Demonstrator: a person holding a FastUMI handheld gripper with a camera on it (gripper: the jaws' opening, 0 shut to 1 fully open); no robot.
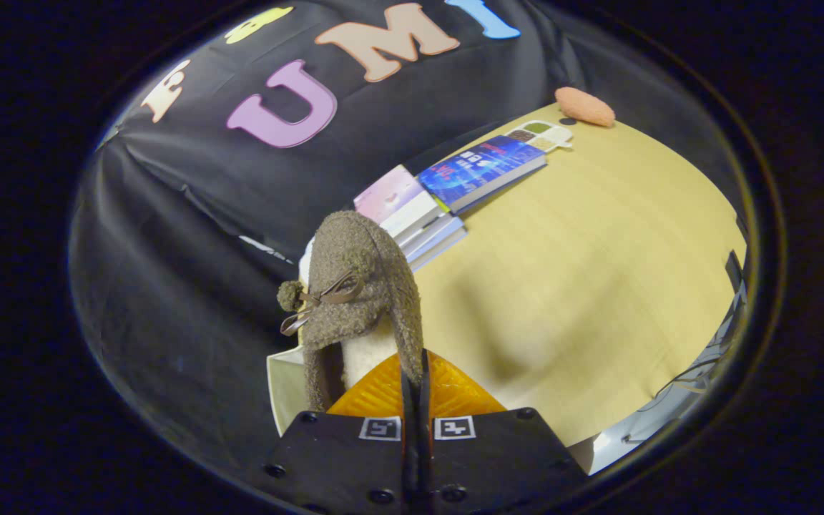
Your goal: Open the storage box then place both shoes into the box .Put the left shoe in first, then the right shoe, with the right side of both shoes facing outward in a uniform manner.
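Gripper [415, 372] jaws clamped together on rim of fuzzy brown shoe [358, 286], shoe raised above bench [598, 286]. White box edge [285, 390] showed beneath shoe. Advice: keep grip firm, lower slowly into box, right side outward.

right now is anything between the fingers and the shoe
Nothing visible. The gripper has its fingers closed on the edge of the fuzzy brown shoe, which hangs ahead of them, the books lying well beyond on the table.
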